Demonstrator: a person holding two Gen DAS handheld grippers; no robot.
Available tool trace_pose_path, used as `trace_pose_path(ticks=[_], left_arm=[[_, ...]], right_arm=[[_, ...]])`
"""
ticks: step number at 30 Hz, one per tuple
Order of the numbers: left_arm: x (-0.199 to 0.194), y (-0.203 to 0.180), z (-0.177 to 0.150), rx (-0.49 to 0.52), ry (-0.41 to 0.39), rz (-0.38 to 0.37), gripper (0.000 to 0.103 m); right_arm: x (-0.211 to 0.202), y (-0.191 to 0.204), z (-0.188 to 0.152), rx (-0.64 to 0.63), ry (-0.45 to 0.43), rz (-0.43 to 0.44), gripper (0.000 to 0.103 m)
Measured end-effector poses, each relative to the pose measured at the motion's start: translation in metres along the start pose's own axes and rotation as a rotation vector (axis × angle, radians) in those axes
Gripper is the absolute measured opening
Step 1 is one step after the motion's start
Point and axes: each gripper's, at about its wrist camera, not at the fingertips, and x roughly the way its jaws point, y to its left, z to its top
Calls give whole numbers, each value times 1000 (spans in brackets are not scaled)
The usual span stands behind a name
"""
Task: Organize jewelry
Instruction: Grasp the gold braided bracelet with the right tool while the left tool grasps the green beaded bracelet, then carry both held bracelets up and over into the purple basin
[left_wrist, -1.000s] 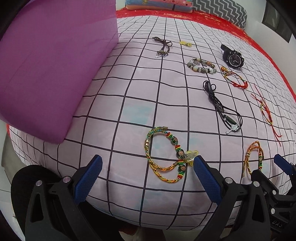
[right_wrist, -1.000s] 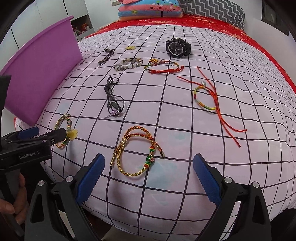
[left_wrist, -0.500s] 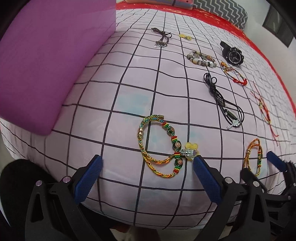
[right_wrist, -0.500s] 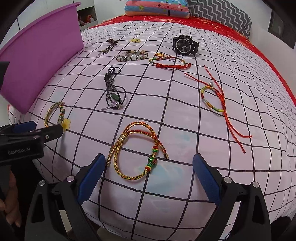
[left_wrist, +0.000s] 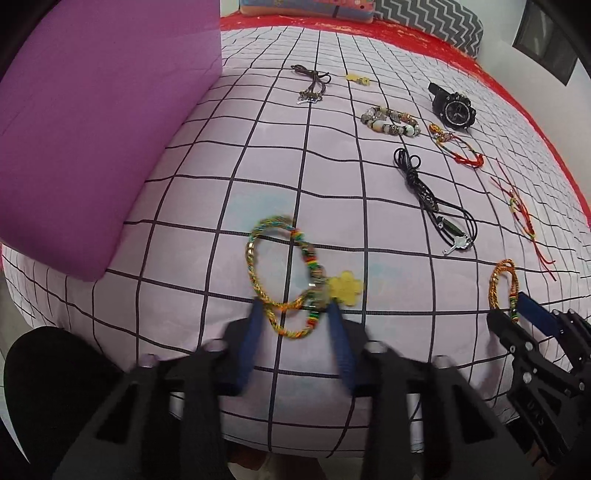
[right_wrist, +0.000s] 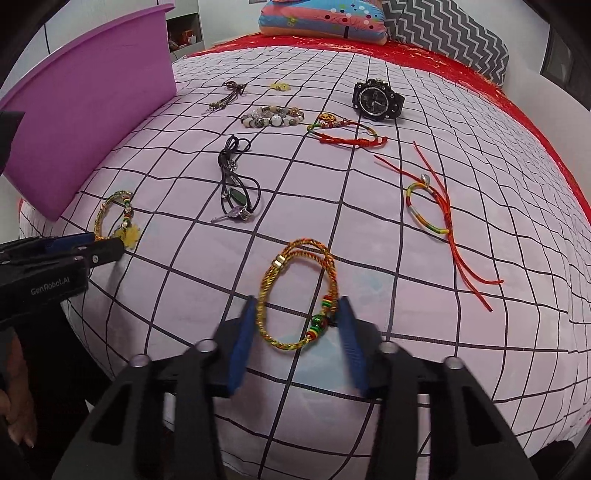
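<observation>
A braided gold bracelet with a yellow flower charm (left_wrist: 288, 280) lies flat on the checked bedsheet (left_wrist: 332, 184), near the purple bin (left_wrist: 92, 129). A second braided gold bracelet with green and red beads (right_wrist: 299, 295) lies flat to its right. Farther back lie a black cord necklace (right_wrist: 236, 184), a stone-bead bracelet (right_wrist: 273, 116), a black watch (right_wrist: 375, 99), and two red cord bracelets (right_wrist: 347, 133) (right_wrist: 436, 210).

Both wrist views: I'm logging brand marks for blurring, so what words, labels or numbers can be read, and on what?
"GenRobot.AI": white print on the side of the left gripper, seen in the right wrist view.
Raised letters on the right gripper body, low in the left wrist view: too dark to read.
Black watch dial: markings too small to read.
Red charm on the red cord bracelet: a gold sign, not legible.
</observation>
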Motion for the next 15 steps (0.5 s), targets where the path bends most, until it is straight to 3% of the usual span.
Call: trace_pose_path(ticks=[1, 2, 15], left_arm=[[-1, 1, 0, -4, 1, -15, 14], [0, 0, 2, -4, -2, -15, 14], [-35, -2, 15, -17, -71, -119, 12]], right_arm=[[-1, -1, 0, 4, -1, 2, 13], [-2, -3, 1, 12, -1, 1, 11], [-32, -10, 12, 61, -75, 77, 11]])
